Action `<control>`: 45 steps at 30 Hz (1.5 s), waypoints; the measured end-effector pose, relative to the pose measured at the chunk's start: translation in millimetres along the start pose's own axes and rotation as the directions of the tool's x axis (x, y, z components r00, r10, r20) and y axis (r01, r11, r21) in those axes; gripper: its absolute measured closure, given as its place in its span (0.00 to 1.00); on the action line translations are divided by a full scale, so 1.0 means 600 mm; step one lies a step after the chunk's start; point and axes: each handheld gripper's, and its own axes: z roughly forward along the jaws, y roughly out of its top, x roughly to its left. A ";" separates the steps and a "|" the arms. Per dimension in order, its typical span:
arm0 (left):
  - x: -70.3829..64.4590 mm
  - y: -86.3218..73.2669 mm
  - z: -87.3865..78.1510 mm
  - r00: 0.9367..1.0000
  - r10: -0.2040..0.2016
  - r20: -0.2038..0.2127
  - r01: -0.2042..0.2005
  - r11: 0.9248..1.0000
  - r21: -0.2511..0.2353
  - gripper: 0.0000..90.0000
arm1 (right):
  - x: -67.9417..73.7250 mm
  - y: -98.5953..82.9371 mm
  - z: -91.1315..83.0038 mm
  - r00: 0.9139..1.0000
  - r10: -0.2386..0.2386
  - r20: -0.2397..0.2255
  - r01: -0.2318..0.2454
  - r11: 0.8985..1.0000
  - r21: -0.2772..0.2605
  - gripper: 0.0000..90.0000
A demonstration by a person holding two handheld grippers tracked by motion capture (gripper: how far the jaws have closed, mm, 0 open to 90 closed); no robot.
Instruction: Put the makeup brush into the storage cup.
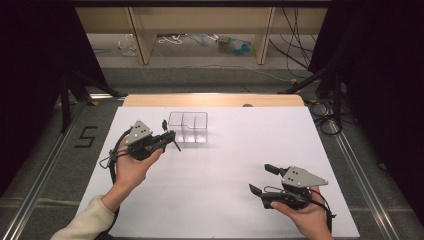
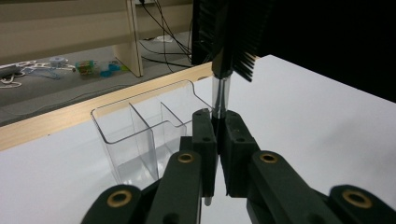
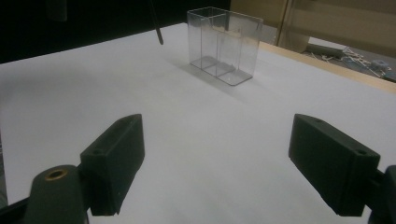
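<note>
A clear plastic organizer (image 1: pixel 188 127) with several compartments stands empty at the back left of the white table (image 1: pixel 225 165). My left gripper (image 1: pixel 171 134) hovers just left of it, shut on a small brush (image 1: pixel 164 123). In the left gripper view the brush (image 2: pixel 232 35) stands upright, its black bristles on top and its clear handle pinched between the jaws of the left gripper (image 2: pixel 217 117), with the organizer (image 2: pixel 140 128) right behind. My right gripper (image 1: pixel 261 178) is open near the front right. In the right gripper view its jaws (image 3: pixel 219 128) stand wide apart over bare table, far from the organizer (image 3: pixel 224 46).
A wooden strip (image 1: pixel 212 100) borders the table's far edge. Beyond it, wooden furniture legs (image 1: pixel 142 35), cables and small clutter lie on the floor. Metal rails (image 1: pixel 45 170) run along both sides of the table.
</note>
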 end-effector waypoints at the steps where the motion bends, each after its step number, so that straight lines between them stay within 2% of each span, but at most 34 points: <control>1: 0.000 0.000 0.000 1.000 -0.001 0.000 0.001 1.000 -0.001 0.94 | 0.000 0.000 0.000 1.000 0.000 0.000 0.000 1.000 -0.001 0.22; 4: 0.002 0.001 0.002 1.000 0.003 -0.001 -0.003 1.000 -0.002 0.94 | 0.000 0.000 0.000 1.000 -0.001 0.002 0.001 1.000 0.001 0.22; 5: 0.002 0.002 0.002 1.000 0.002 -0.001 -0.002 1.000 0.000 0.94 | -0.001 0.001 -0.002 1.000 -0.004 0.004 0.004 1.000 0.020 0.22; 8: 0.003 0.002 0.004 1.000 -0.004 -0.004 0.004 1.000 -0.001 0.94 | -0.001 0.000 0.000 1.000 -0.002 0.001 0.002 1.000 0.003 0.22; 9: 0.003 0.003 0.004 1.000 -0.003 -0.004 0.003 1.000 -0.001 0.94 | -0.001 0.000 -0.002 1.000 -0.004 0.005 0.004 1.000 0.020 0.22; 33: 0.004 0.014 0.012 1.000 0.005 -0.011 -0.005 1.000 -0.004 0.94 | 0.000 0.000 -0.002 1.000 -0.003 0.002 0.003 1.000 0.020 0.21; 45: 0.007 0.018 0.016 1.000 -0.005 -0.018 0.004 1.000 -0.004 0.94 | -0.001 0.000 -0.001 1.000 -0.004 0.003 0.003 1.000 0.017 0.21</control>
